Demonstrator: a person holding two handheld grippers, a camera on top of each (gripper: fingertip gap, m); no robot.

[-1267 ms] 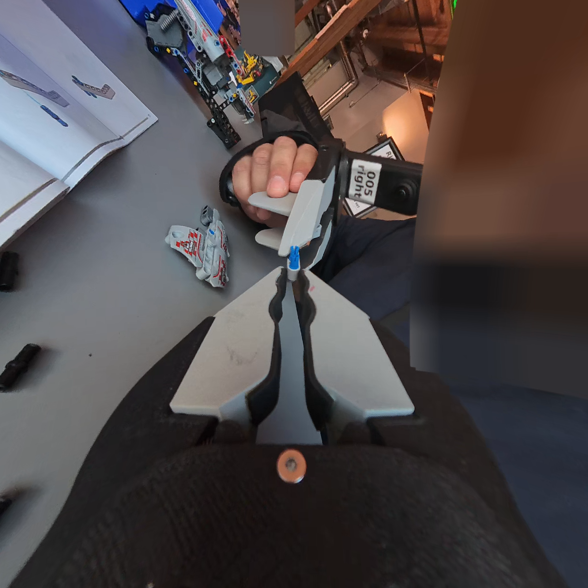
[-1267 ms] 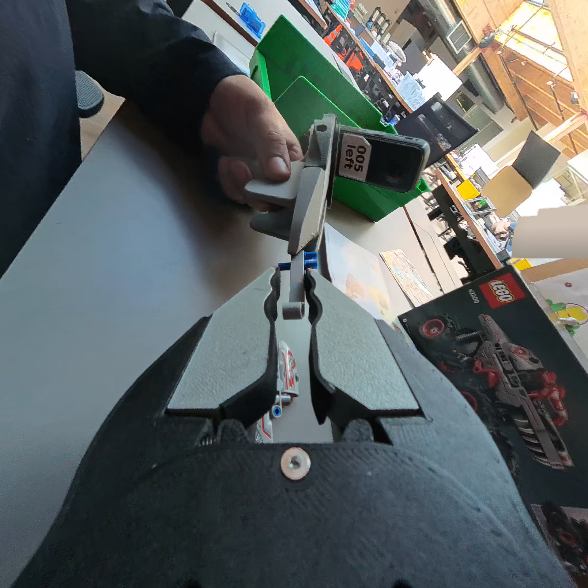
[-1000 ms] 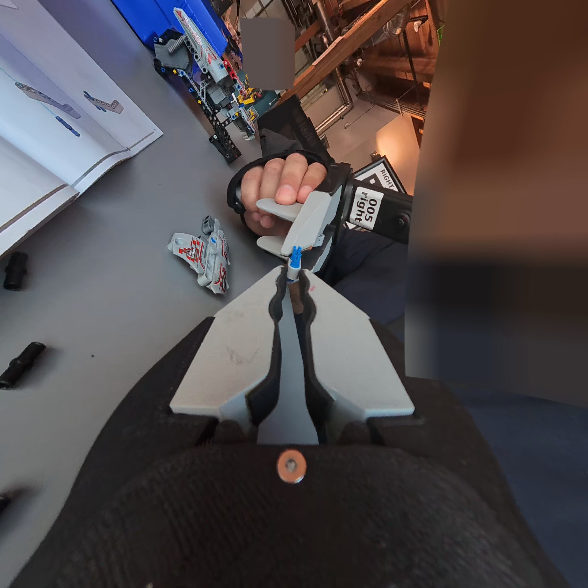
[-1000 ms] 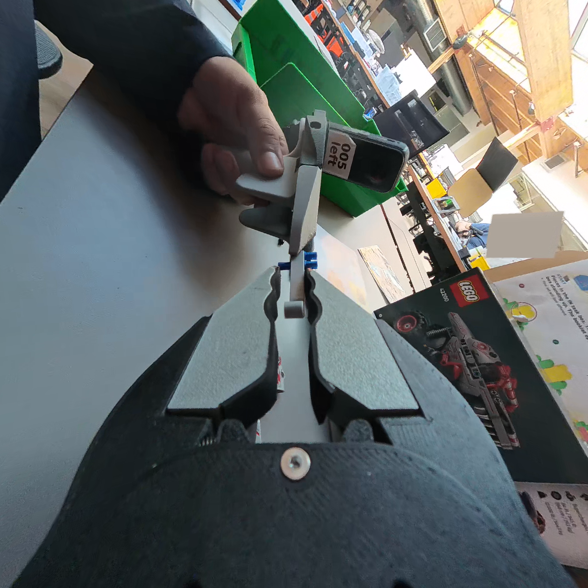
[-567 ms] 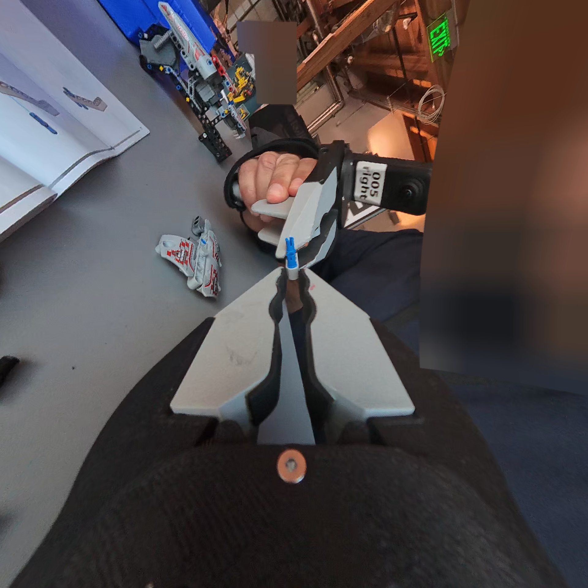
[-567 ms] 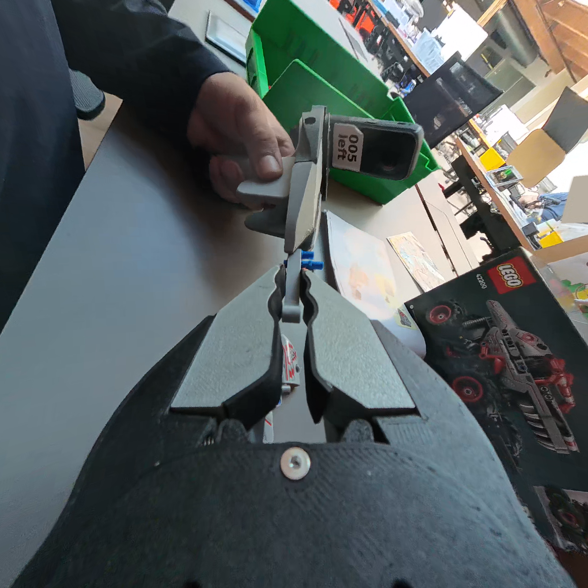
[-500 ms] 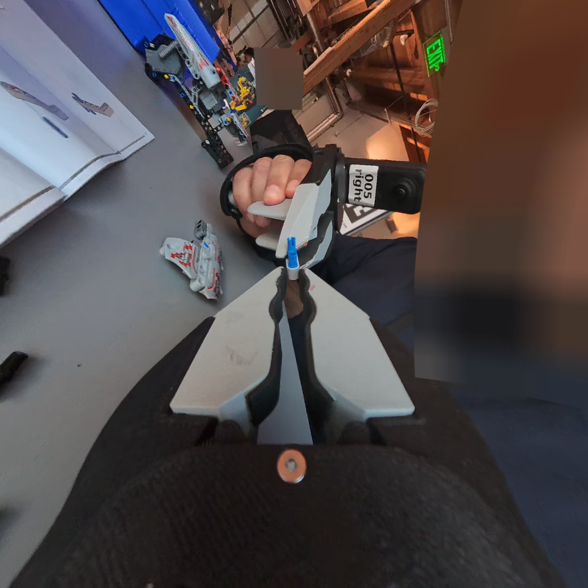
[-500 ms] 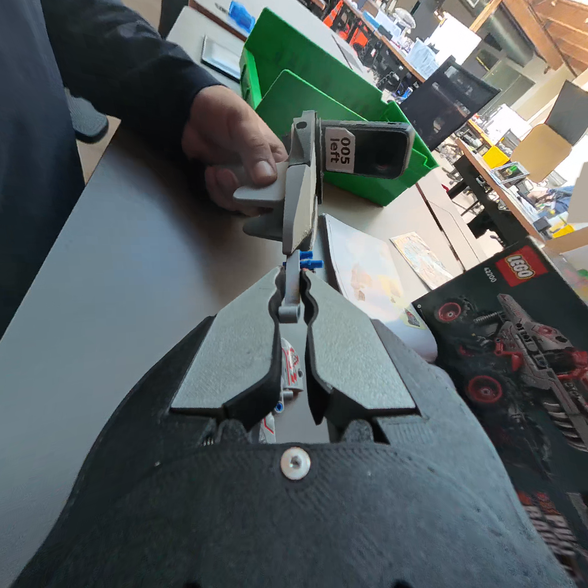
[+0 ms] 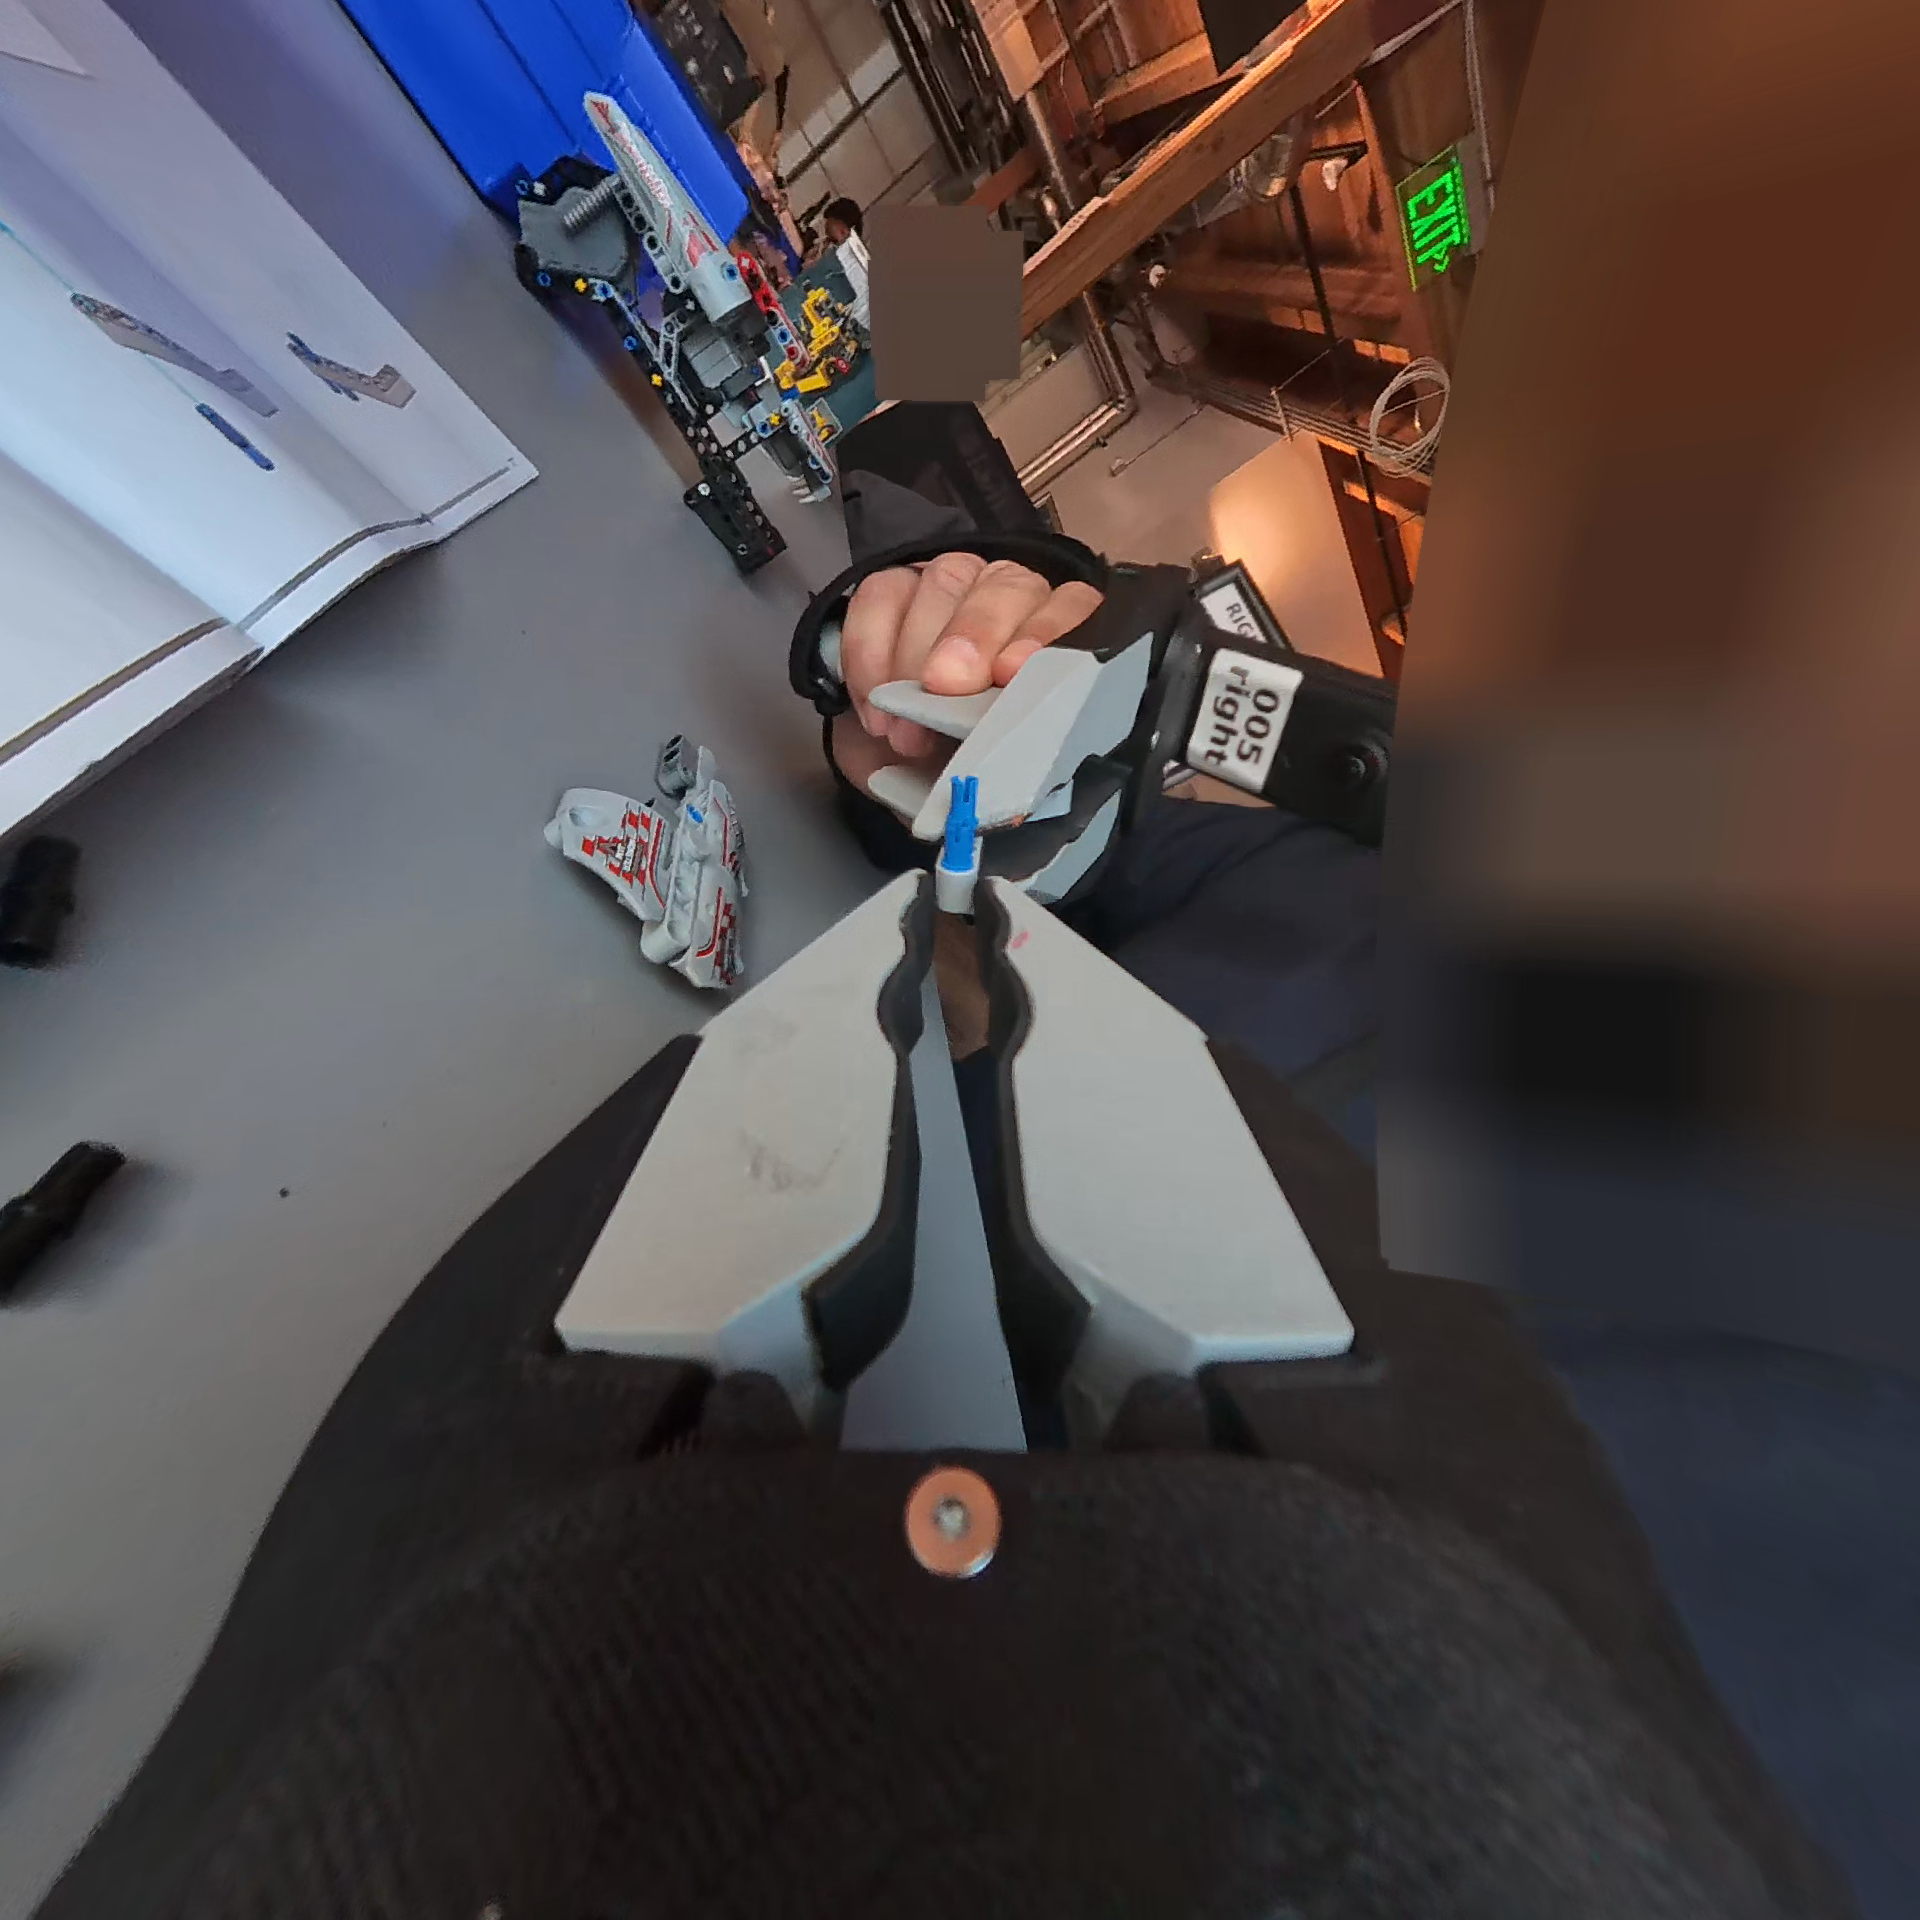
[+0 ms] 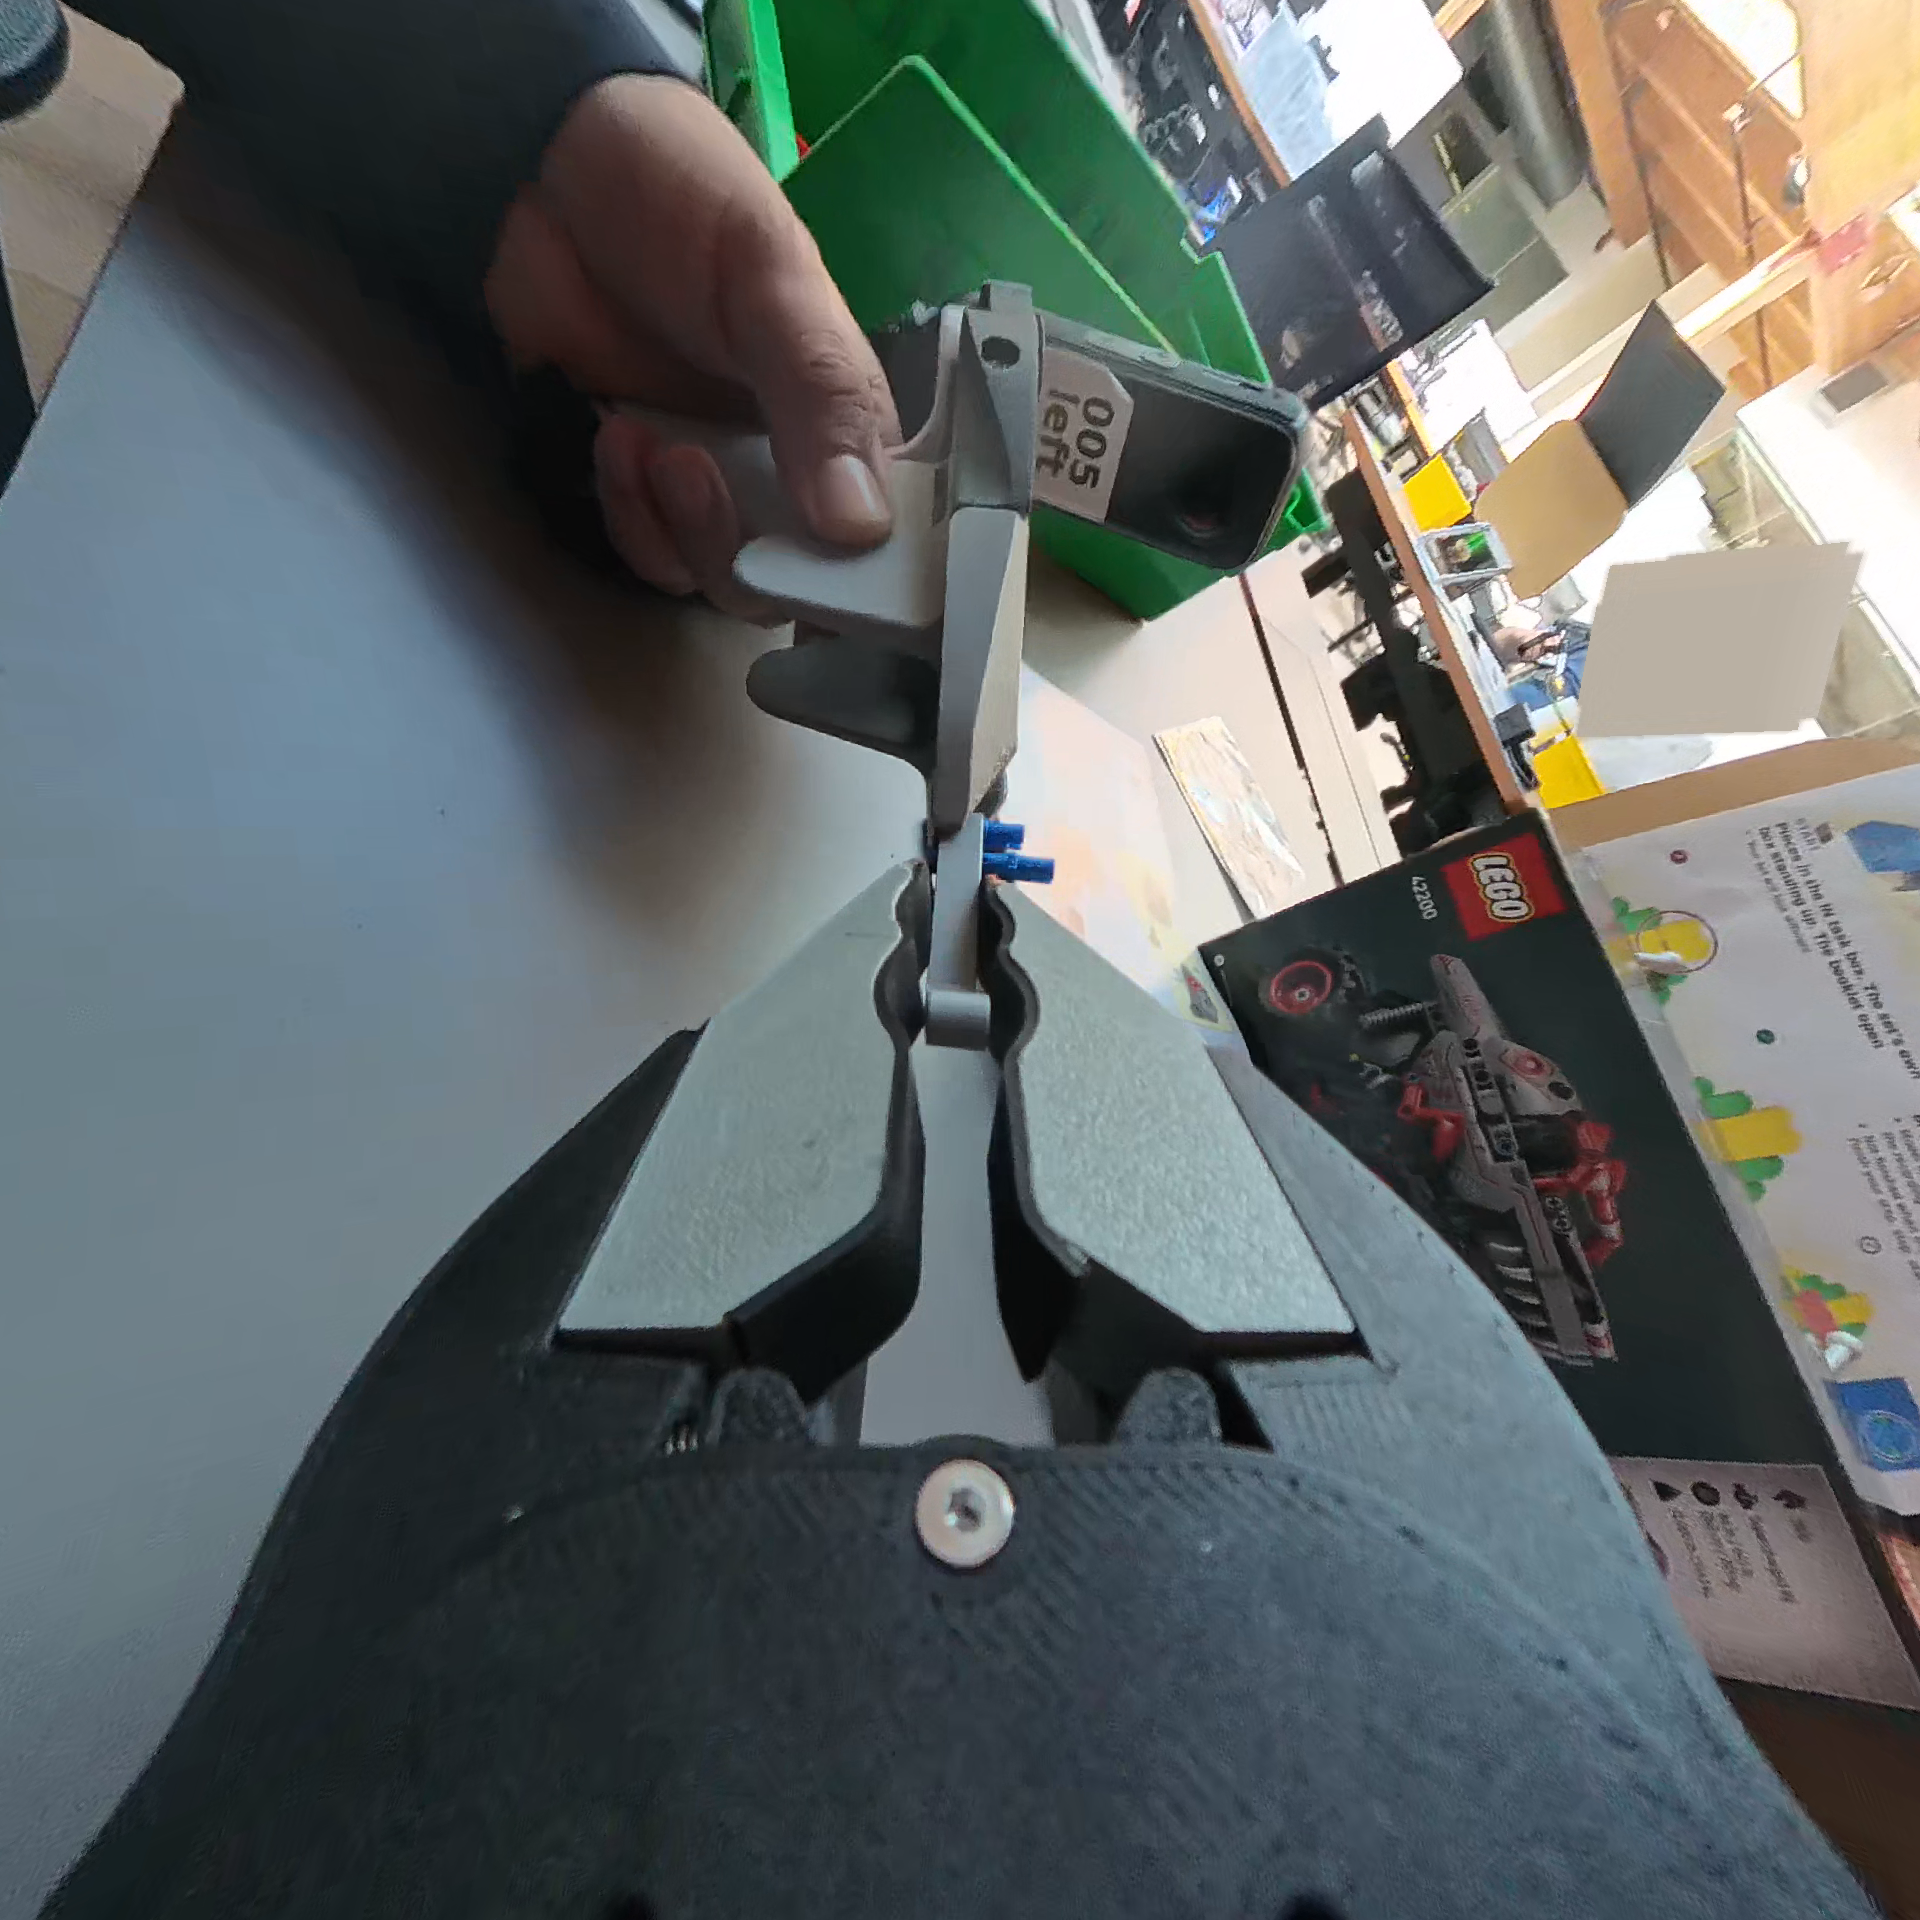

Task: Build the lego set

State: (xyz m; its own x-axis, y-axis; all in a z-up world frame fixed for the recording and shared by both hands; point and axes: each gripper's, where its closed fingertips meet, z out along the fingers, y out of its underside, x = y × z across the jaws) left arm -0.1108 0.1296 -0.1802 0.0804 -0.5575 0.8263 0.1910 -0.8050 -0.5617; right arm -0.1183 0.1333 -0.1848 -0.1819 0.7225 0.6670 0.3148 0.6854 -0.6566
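Right hand-held gripper and left hand-held gripper both clamp the grey beam

Grey beam is carrying two blue pins. Grey panel piece is showing red-and-white checks on a grey table. Green bins are standing behind; black box is bearing a red-wheeled truck picture.

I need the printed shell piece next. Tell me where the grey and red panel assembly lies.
In the left wrist view the grey and red panel assembly lies flat on the grey table, left of the left gripper, between it and the open instruction booklet.
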